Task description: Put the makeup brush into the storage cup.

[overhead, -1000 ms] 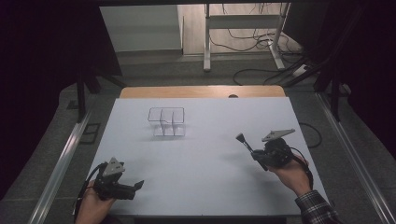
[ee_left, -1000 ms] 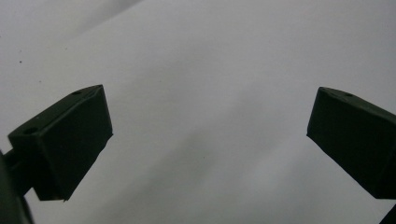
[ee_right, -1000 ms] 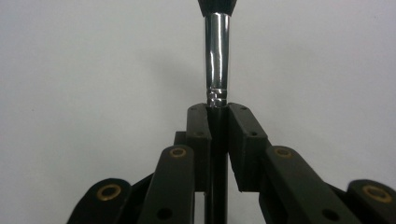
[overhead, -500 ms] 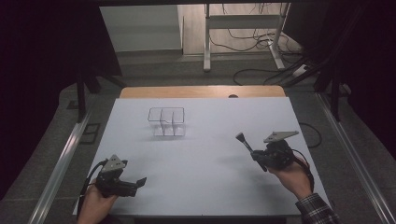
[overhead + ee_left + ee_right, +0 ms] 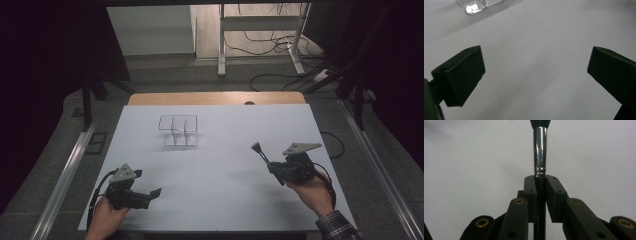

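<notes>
**Brush held; organizer untouched**

Right tool [image 5: 272, 167] is clamped on a brush [image 5: 540, 150] by its handle, bristles raised toward the bench's [image 5: 225, 165] middle. Left tool [image 5: 147, 196] stands wide, holding nothing, low at the near left. A clear organizer [image 5: 178, 130] sits toward the far side, well apart from both.

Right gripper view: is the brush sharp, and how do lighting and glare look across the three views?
Right gripper view: the brush ferrule is sharp with streaky glare, its bristles cropped at the top. Left gripper view: the clear organizer is soft, with a bright hotspot; the left gripper jaws are near-silhouettes. High view: the white table is evenly lit, with dark surroundings and faint shadows.
</notes>
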`<state>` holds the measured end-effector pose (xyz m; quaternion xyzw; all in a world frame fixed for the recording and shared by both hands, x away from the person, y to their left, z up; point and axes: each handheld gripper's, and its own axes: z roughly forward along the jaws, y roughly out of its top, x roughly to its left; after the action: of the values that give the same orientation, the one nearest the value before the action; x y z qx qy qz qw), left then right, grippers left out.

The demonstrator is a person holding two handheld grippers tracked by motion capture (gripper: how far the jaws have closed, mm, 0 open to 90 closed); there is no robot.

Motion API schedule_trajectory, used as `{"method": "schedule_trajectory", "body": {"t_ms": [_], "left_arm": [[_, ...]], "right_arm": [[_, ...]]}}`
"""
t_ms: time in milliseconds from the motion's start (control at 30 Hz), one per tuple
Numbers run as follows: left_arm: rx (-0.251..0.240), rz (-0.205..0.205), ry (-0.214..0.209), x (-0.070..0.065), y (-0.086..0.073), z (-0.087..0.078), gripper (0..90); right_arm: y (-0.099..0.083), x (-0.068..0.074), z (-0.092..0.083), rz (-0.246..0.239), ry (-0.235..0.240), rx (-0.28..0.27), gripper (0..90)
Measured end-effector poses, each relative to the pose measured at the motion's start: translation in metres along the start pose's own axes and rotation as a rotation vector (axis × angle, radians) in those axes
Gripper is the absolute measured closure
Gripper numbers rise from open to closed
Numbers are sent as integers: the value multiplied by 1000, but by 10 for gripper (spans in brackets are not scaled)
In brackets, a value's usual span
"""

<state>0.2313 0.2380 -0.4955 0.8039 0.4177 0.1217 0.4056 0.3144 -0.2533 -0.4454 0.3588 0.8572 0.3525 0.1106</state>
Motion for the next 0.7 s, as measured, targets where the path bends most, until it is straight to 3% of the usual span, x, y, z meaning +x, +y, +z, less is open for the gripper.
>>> {"method": "schedule_trajectory", "body": {"t_ms": [167,300,433,700], "left_arm": [[8,-13,-25,-2,3,3,15],[15,3,-33,-5,7,4,14],[-4,-4,-76,-9,12,7,14],[-21,-13,-103,-12,16,11,13]], "right_arm": [[0,3,0,-7,4,-9,790],[0,6,-1,-17,7,-13,790],[1,9,-2,-24,6,-23,790],[1,13,-2,-27,15,-31,790]]}}
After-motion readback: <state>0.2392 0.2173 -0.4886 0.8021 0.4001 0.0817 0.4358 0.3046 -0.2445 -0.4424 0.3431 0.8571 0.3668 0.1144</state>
